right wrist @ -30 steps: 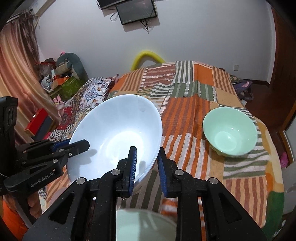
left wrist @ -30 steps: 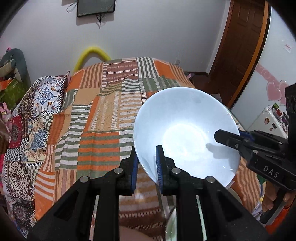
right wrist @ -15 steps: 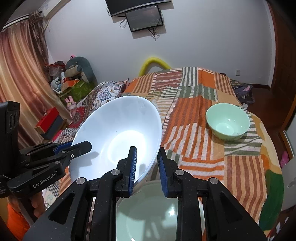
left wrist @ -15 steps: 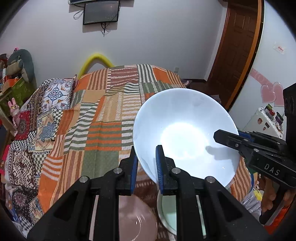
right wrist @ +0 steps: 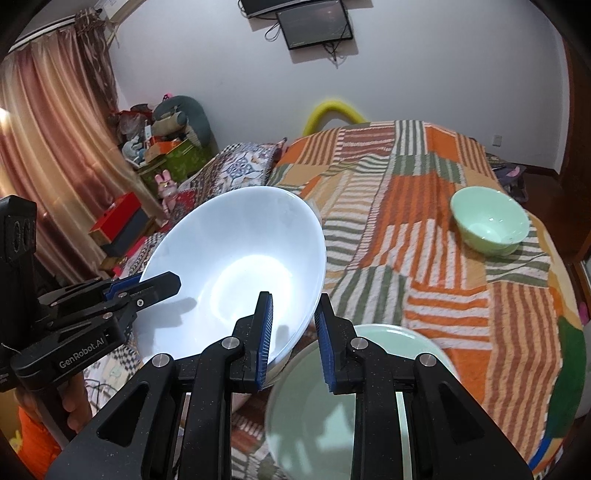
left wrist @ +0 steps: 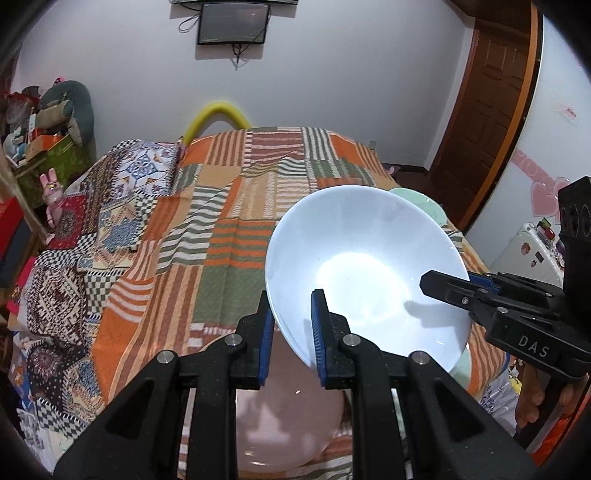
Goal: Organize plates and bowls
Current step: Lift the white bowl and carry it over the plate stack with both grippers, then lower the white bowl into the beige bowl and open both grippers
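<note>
On a patchwork bedspread [left wrist: 229, 236], both claws grip one white bowl [left wrist: 365, 273] aloft, left gripper [left wrist: 290, 347] and right gripper [right wrist: 293, 338] clamped on opposite rims. Keeping it level while lowering toward the pink plate [left wrist: 288, 417] looks wise.

Bowls: two, one white [left wrist: 364, 273], one green [right wrist: 489, 225]. Plates: two, one pink [left wrist: 284, 417], one pale green [right wrist: 332, 398]. Grippers: two, left [left wrist: 291, 339] and right [right wrist: 295, 341]. Wall screens: one [left wrist: 232, 24]. Patchwork covers: one [left wrist: 221, 236]. Yellow arches: one [left wrist: 216, 118]. Wooden doors: one [left wrist: 480, 118]. Curtains: one [right wrist: 55, 155]. Pink rabbit toys: one [right wrist: 166, 184].
</note>
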`<state>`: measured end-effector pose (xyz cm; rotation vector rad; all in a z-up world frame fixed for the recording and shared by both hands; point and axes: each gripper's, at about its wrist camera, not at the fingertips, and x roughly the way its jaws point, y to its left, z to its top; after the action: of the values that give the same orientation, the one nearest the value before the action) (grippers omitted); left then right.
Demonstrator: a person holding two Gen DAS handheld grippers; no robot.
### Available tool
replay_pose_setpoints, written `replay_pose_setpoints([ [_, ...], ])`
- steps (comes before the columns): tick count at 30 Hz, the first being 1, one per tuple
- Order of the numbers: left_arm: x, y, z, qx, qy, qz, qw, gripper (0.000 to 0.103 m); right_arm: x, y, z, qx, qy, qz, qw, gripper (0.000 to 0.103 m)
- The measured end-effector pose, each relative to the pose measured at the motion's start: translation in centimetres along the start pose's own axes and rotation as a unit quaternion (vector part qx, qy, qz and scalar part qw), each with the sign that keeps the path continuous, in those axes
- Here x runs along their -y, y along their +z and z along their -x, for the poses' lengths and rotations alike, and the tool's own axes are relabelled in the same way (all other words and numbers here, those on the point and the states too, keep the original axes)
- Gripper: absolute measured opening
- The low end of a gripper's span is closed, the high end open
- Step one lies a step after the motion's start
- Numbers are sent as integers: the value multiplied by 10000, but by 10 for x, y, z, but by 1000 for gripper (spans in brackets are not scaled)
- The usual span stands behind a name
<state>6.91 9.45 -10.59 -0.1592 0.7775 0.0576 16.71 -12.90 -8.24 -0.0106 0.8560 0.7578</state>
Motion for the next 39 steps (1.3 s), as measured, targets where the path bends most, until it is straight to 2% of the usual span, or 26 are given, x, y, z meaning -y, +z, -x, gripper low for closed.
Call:
replay_pose_setpoints([
  [13, -36, -30, 7, -110, 293, 187, 9993, 18, -31, -18, -23, -351, 245, 193, 9989, 23],
  [39, -74, -85, -23, -752, 582, 603, 9936, 18, -62, -57, -68, -1153, 388, 320, 9921, 23],
])
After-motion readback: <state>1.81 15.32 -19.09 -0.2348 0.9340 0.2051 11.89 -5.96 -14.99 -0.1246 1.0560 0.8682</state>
